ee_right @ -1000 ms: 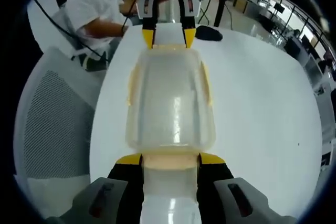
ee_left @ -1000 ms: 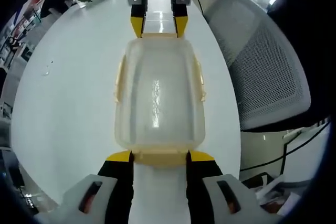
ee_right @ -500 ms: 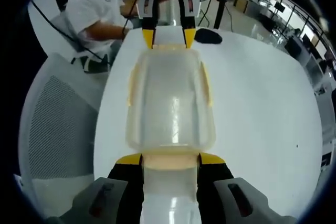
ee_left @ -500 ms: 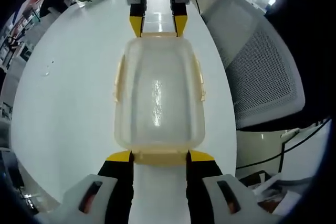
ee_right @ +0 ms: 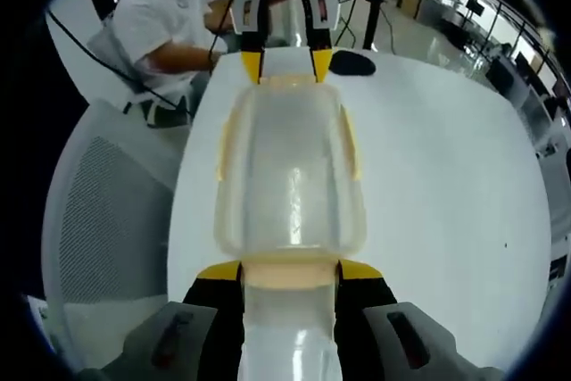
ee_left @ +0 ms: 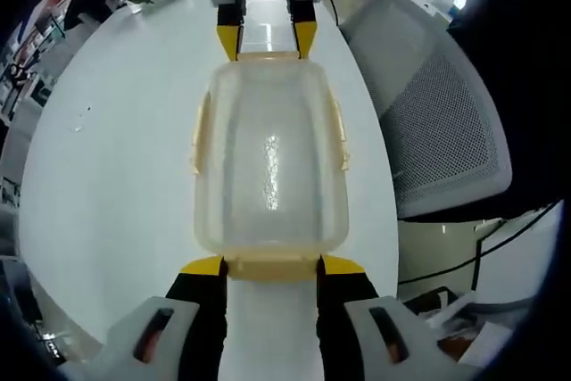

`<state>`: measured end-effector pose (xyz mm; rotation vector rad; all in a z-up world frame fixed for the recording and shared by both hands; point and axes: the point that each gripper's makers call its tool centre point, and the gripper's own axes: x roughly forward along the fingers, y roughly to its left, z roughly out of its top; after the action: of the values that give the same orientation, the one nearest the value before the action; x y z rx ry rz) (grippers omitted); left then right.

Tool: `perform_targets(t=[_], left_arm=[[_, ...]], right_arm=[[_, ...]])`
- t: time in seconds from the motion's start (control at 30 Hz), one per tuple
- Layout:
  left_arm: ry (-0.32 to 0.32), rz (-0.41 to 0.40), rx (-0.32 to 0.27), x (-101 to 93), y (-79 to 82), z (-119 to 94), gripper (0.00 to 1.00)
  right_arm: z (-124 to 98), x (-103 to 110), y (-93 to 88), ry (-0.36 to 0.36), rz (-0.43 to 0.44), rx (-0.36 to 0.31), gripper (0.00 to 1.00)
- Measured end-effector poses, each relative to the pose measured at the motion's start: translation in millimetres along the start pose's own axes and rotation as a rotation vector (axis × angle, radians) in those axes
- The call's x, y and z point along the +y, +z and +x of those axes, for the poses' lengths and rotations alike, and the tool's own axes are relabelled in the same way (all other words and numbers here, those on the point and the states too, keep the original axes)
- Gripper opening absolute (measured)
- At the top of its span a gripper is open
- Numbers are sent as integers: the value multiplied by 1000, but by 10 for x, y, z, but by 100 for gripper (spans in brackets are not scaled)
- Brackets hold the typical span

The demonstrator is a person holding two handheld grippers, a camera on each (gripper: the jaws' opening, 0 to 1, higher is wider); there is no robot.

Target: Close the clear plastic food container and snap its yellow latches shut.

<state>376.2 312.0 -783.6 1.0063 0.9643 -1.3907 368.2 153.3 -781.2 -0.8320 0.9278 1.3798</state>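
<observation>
White tabletop (ee_left: 116,158) carries the clear container (ee_left: 270,153) at frame centre, lid on, and over the last second little has changed but a slight camera drift. Your left gripper (ee_left: 270,265) and right gripper (ee_right: 289,271) each stay narrowed around an end latch (ee_left: 270,269). Whether these have snapped I cannot tell; press harder.
</observation>
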Motion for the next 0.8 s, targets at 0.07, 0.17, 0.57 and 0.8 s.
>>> perform_targets(t=[0.07, 0.17, 0.57, 0.8], left_arm=[[-1, -3, 2, -6, 7, 0, 38], [1, -3, -1, -3, 18, -3, 38], [-4, -2, -1, -22, 42, 17, 37], [-5, -7, -9, -15, 91, 27, 37]], right_arm=[[-4, 2, -6, -1, -3, 2, 37], [-9, 0, -18, -2, -1, 3, 37], [-15, 23, -46, 1, -2, 7, 37], [-33, 2, -92, 1, -1, 10, 37]])
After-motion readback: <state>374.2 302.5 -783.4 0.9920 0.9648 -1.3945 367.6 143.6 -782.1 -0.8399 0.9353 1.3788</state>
